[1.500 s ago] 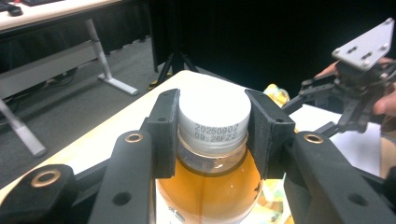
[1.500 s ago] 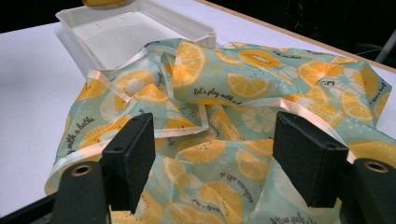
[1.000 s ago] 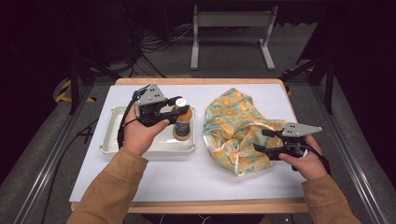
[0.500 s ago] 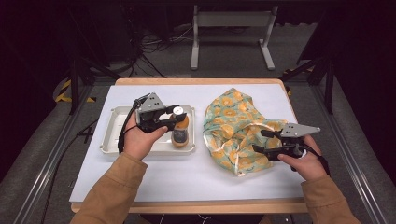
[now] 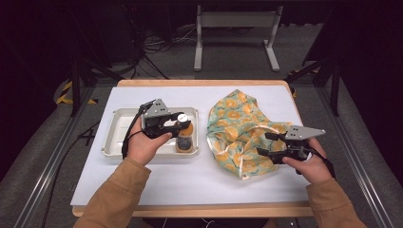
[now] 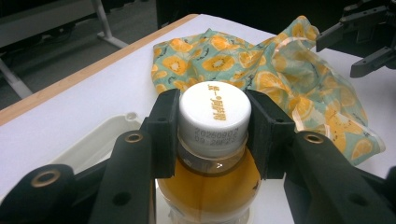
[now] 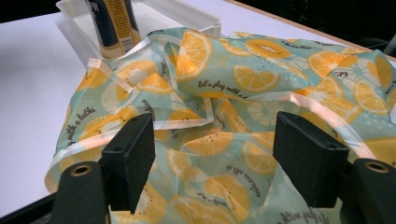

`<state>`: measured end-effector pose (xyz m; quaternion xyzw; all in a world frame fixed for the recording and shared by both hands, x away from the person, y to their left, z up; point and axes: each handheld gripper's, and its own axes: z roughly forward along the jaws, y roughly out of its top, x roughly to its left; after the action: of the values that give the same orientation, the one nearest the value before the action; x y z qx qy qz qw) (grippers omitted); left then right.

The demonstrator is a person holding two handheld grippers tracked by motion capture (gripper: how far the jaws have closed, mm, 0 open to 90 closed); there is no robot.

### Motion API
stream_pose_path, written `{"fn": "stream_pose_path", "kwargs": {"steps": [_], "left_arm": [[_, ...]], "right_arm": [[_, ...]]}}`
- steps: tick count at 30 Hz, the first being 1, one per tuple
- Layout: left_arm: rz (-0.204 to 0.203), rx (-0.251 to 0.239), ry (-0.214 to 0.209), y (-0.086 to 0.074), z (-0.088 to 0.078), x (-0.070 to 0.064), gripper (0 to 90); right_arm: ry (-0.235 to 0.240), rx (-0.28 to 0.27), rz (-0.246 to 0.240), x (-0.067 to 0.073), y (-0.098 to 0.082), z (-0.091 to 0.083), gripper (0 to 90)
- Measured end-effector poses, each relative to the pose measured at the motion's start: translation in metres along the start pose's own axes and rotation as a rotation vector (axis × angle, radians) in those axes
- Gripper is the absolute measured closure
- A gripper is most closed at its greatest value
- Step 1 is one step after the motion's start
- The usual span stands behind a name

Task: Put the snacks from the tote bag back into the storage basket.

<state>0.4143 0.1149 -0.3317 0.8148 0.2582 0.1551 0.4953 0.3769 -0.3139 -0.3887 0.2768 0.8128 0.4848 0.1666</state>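
1. The surface (image 5: 190, 190) is covered in white and carries everything; the white tray (image 5: 119, 135) serves as the landmark below.
2. The fruit-print bag (image 5: 237, 128) lies crumpled to the right of the tray, just beside it. Its mouth looks collapsed, so it probably needs opening before anything goes in.
3. The tray sits left of centre, with the bottle standing near its right edge.
4. The left gripper (image 6: 214, 135) reaches over the tray, clamped on the white cap (image 6: 215, 109) of the bottle (image 5: 184, 137), one pad on each side. The grip looks centred. Since a hold on the cap alone lets the amber-filled body swing, the bottle is best kept vertical and moved slowly.
5. The right gripper (image 7: 212, 158) hovers over the bag's near edge, right of the tray, jaws apart with cloth beneath them but not pinched. A good step would be to catch the pale binding (image 7: 140, 46) rather than loose fabric.
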Motion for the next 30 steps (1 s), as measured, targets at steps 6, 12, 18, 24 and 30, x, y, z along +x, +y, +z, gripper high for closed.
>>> {"fn": "stream_pose_path", "kwargs": {"steps": [6, 12, 18, 24, 30], "left_arm": [[0.005, 0.008, -0.001, -0.0015, -0.0001, -0.0007, 58.4], [0.004, 0.013, -0.003, -0.0048, 0.0006, -0.0015, 58.4], [0.012, 0.024, 0.002, -0.0062, 0.0009, -0.0025, 58.3], [0.011, 0.021, 0.005, -0.0081, 0.0016, -0.0046, 58.2], [0.001, 0.005, 0.011, -0.0098, 0.0010, -0.0052, 57.6]], "right_arm": [[0.000, 0.001, -0.001, 0.0000, -0.0002, 0.0002, 30.2], [0.002, 0.003, -0.002, 0.0001, -0.0004, 0.0009, 30.1], [0.003, 0.003, -0.001, 0.0002, -0.0004, 0.0011, 30.0], [0.006, 0.006, 0.000, 0.0006, -0.0007, 0.0018, 29.8], [0.007, 0.006, 0.002, 0.0004, -0.0008, 0.0018, 29.4]]}}
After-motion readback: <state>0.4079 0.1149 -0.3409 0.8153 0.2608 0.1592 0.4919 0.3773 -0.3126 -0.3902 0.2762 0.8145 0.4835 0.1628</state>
